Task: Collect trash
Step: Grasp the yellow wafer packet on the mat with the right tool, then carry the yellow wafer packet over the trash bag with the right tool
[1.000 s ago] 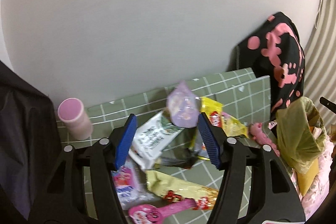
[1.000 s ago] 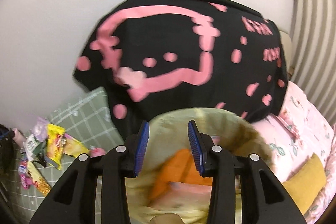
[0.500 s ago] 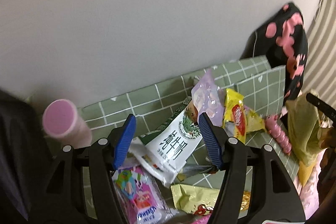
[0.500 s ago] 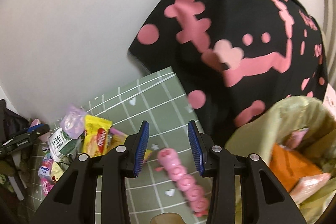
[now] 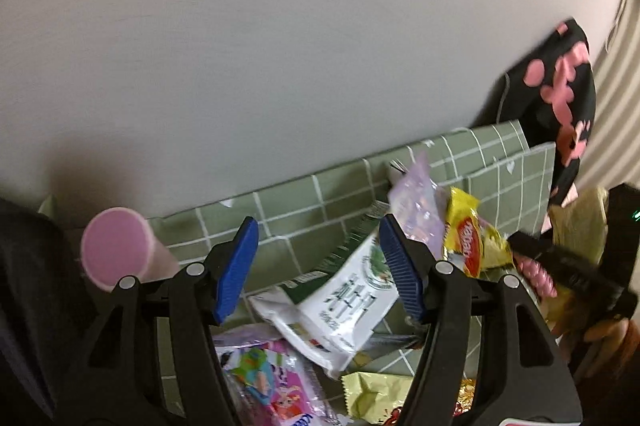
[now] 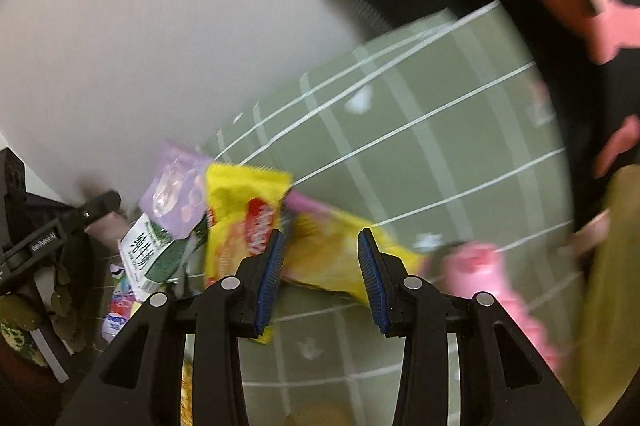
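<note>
— What is lying around the left gripper [image 5: 316, 266]?
— Its fingers are standing wide with nothing gripped; a white milk pouch [image 5: 344, 302] is lying between and below them, a pink cup [image 5: 116, 250] off the left finger, a purple wrapper [image 5: 416, 198] past the right.
— And the right gripper [image 6: 320, 266]?
— Also gaping, hovering over a yellow snack bag [image 6: 240, 210] on the green checked bedding [image 6: 440, 146]; a blurred pink toy [image 6: 480, 274] is lying right of the fingers.

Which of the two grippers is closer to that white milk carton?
Left. The left gripper hovers open right over the white milk carton; the right gripper sits further right, over yellow wrappers.
</note>
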Demonstrator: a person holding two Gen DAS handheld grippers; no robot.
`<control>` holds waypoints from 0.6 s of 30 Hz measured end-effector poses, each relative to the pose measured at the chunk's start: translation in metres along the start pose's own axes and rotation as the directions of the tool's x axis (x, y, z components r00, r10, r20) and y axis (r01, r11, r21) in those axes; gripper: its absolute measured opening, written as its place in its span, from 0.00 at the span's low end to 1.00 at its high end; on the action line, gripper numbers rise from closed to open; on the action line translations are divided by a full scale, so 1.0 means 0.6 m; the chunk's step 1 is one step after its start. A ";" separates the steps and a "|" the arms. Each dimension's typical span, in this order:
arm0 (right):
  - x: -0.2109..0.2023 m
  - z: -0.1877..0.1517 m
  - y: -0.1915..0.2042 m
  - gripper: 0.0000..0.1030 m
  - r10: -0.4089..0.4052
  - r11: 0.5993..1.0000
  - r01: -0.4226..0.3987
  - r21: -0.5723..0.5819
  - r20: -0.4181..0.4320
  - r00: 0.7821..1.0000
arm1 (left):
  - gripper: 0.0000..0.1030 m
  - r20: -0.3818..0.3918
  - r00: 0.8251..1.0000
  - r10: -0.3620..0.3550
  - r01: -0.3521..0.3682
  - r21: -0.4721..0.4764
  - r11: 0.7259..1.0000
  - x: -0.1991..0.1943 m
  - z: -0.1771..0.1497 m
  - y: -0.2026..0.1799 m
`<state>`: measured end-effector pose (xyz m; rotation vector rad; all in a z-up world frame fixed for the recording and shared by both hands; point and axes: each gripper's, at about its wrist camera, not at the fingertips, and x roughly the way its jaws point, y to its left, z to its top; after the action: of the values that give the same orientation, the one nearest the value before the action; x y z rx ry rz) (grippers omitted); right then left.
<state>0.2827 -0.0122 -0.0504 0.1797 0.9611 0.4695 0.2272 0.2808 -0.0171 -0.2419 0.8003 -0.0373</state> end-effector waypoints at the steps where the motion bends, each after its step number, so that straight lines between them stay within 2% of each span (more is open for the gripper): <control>1: 0.013 -0.001 0.006 0.35 0.012 1.000 -0.012 0.003 -0.012 1.000 | 0.58 0.003 1.000 0.004 -0.004 -0.009 1.000 -0.001 -0.001 0.004; 5: 0.065 -0.007 0.032 0.35 0.030 0.999 -0.032 -0.020 -0.080 0.996 | 0.58 -0.006 1.000 -0.001 0.001 -0.063 0.998 0.003 -0.005 0.020; 8: 0.079 -0.009 0.055 0.35 0.024 0.995 -0.033 -0.090 -0.094 0.995 | 0.58 -0.022 0.999 -0.028 0.026 -0.061 0.998 0.010 -0.008 0.010; 10: 0.081 -0.008 0.068 0.14 0.033 0.989 -0.048 -0.138 -0.107 0.994 | 0.58 -0.034 0.998 -0.053 0.052 -0.047 0.998 0.013 -0.010 -0.001; 13: 0.067 -0.004 0.078 0.07 0.025 0.980 -0.045 -0.192 -0.102 0.994 | 0.58 -0.051 0.994 -0.092 0.091 -0.009 0.996 0.017 -0.012 -0.030; 18: 0.000 0.008 0.036 0.06 0.002 0.985 -0.009 -0.174 -0.041 0.999 | 0.58 -0.056 0.993 -0.102 0.103 0.012 0.995 0.024 -0.004 -0.055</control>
<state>0.2800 0.0073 -0.0399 0.0146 0.9547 0.5616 0.2373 0.2462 -0.0212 -0.2692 0.8418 -0.1474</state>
